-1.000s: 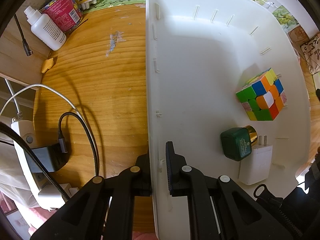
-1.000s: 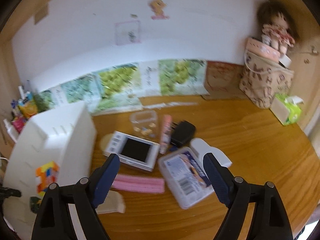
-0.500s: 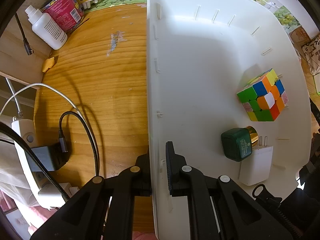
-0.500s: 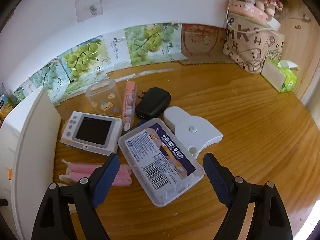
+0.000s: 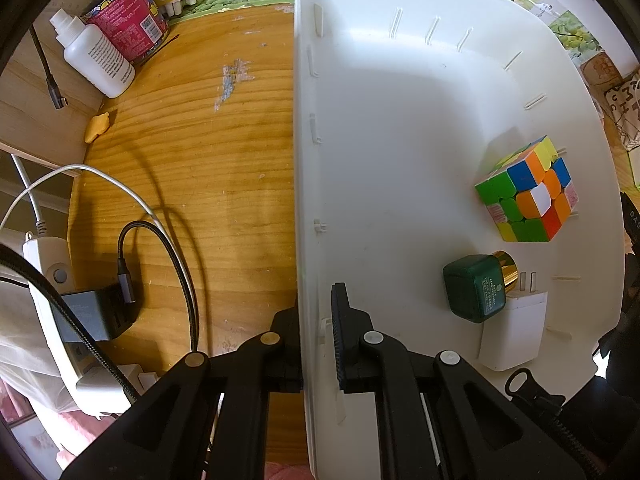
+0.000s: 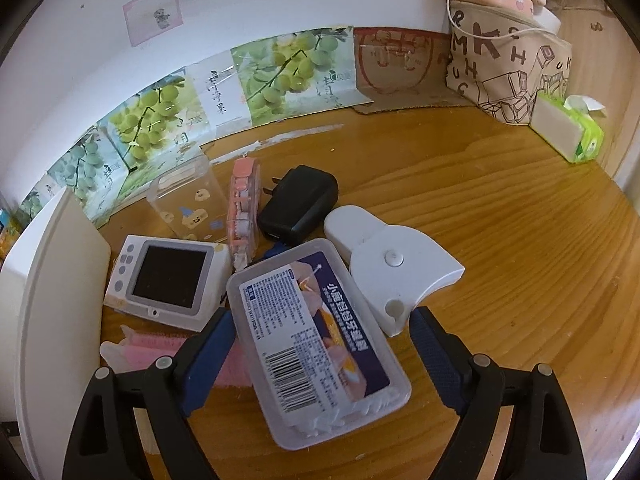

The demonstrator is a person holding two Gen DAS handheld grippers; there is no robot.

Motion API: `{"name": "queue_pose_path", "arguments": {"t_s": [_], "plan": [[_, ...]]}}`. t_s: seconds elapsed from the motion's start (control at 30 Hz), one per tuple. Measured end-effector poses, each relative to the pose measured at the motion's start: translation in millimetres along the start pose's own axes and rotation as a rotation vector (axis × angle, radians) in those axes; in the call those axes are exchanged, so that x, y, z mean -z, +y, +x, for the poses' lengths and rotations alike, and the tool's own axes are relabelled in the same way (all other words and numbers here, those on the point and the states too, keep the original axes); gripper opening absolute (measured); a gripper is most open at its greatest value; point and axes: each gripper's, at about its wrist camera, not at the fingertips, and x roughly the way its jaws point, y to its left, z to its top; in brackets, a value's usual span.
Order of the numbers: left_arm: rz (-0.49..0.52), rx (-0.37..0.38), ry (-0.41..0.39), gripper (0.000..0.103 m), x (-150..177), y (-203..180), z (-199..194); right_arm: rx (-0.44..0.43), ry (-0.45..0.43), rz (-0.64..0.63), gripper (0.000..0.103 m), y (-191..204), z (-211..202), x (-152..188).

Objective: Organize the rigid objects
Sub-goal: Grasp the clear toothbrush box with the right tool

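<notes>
My left gripper (image 5: 316, 320) is shut on the left wall of a white plastic bin (image 5: 304, 160). Inside the bin lie a colourful puzzle cube (image 5: 528, 192), a dark green bottle with a gold cap (image 5: 476, 288) and a white plug adapter (image 5: 512, 332). My right gripper (image 6: 320, 344) is open, its blue fingers either side of a clear plastic box with a barcode label (image 6: 316, 336) on the wooden desk. The bin's wall also shows at the left of the right wrist view (image 6: 44, 280).
Beside the box lie a white device with a dark screen (image 6: 168, 276), a white curved gadget (image 6: 392, 264), a black charger (image 6: 300, 204), a pink strip (image 6: 242, 204), a clear case (image 6: 188, 196) and pink sticks (image 6: 152, 348). A white bottle (image 5: 96, 56), a power strip and cables (image 5: 160, 240) lie left of the bin.
My right gripper has moved forward and down over the clear labelled box, which now sits between its fingers. The left gripper and the bin have stayed put.
</notes>
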Motion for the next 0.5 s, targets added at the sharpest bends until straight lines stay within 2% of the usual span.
{"name": "queue_pose_path", "arguments": {"t_s": [0.27,0.33,0.5], "plan": [[0.002,0.001,0.005,0.010,-0.2,-1.2,3.2,-0.006,0.023,0.003,0.086,-1.4,3.1,-1.4],[0.000,0.003,0.005,0.010,-0.1,-0.8,3.5,-0.026,0.022,-0.004,0.076,-0.5,1.5,-0.4],[0.002,0.003,0.005,0.010,-0.3,-0.1,3.5,-0.044,0.029,-0.011,0.067,0.1,-2.1,4.8]]}}
